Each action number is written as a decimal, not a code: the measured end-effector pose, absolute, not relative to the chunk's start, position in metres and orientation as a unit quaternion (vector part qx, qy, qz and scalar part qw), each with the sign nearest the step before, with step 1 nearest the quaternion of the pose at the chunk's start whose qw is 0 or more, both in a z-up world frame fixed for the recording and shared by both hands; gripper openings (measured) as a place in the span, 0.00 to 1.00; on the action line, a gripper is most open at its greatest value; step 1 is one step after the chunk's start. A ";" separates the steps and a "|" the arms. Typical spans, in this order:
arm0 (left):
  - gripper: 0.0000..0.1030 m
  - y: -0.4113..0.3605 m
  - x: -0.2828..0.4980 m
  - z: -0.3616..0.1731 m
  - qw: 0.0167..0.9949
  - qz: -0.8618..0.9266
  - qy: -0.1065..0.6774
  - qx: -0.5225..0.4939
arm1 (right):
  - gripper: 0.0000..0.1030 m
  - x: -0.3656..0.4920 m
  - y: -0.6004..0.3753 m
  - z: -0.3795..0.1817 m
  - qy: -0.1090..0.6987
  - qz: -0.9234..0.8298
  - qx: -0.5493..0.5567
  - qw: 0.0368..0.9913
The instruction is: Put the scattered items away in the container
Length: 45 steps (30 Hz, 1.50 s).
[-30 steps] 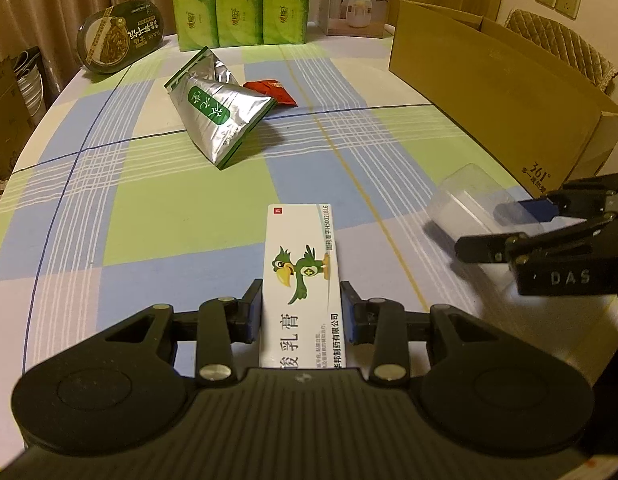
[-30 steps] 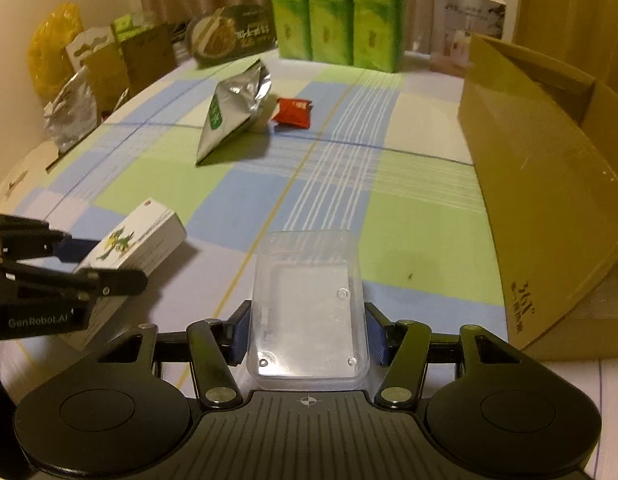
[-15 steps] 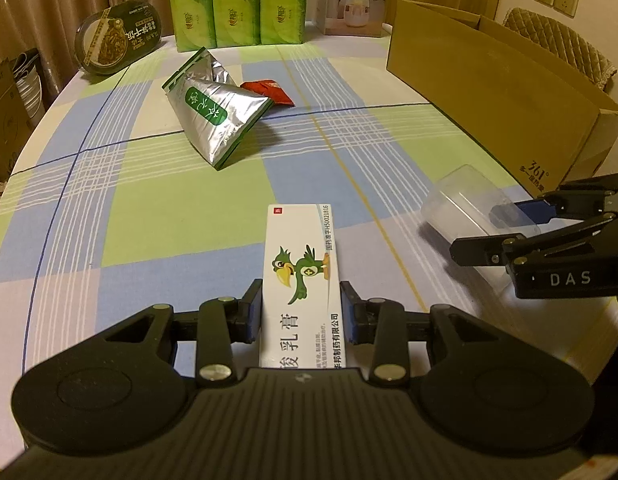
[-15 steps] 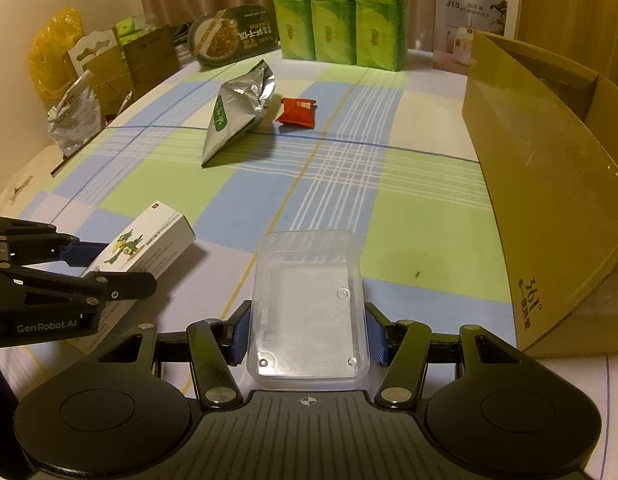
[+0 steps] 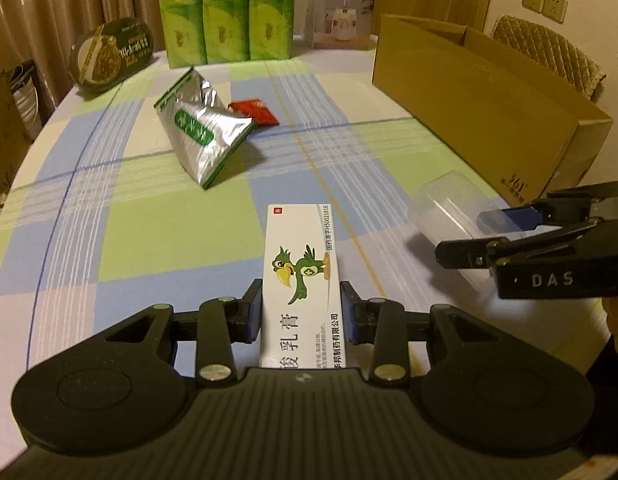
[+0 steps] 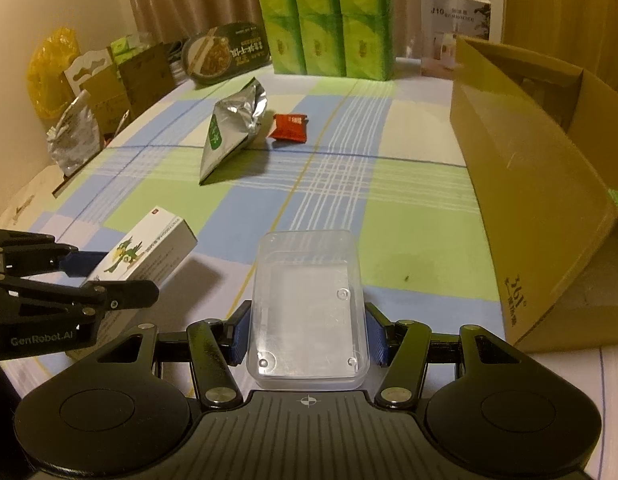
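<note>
- White ointment carton (image 5: pixel 301 276) is pinched between the pads of the left gripper (image 5: pixel 301 312), raised above the checked tablecloth (image 5: pixel 149 208); lift it over the wall of the cardboard box (image 5: pixel 469 96) before letting go.
- Clear plastic case (image 6: pixel 307 308) is clamped in the right gripper (image 6: pixel 307 334), near the cardboard box; keep it level. The foil pouch (image 6: pixel 229 132) and red sachet (image 6: pixel 289 128) lie on the cloth, waiting.
</note>
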<state>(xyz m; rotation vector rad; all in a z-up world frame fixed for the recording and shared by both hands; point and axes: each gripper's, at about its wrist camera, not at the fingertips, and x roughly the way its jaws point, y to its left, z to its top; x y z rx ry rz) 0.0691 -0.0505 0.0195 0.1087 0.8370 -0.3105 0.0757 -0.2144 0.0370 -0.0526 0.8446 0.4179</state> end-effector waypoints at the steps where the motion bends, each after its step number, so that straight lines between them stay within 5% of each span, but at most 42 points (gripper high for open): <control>1: 0.32 -0.052 0.068 0.022 0.902 -0.149 0.401 0.052 | 0.52 0.075 -0.215 0.039 0.404 0.201 -0.024 0.892; 30: 0.32 -0.104 0.055 0.079 0.915 -0.162 0.364 0.062 | 0.52 0.050 -0.254 0.086 0.326 0.186 0.032 0.926; 45: 0.32 -0.148 0.070 0.117 0.921 -0.191 0.337 0.054 | 0.52 0.075 -0.304 0.173 0.264 0.166 0.034 0.950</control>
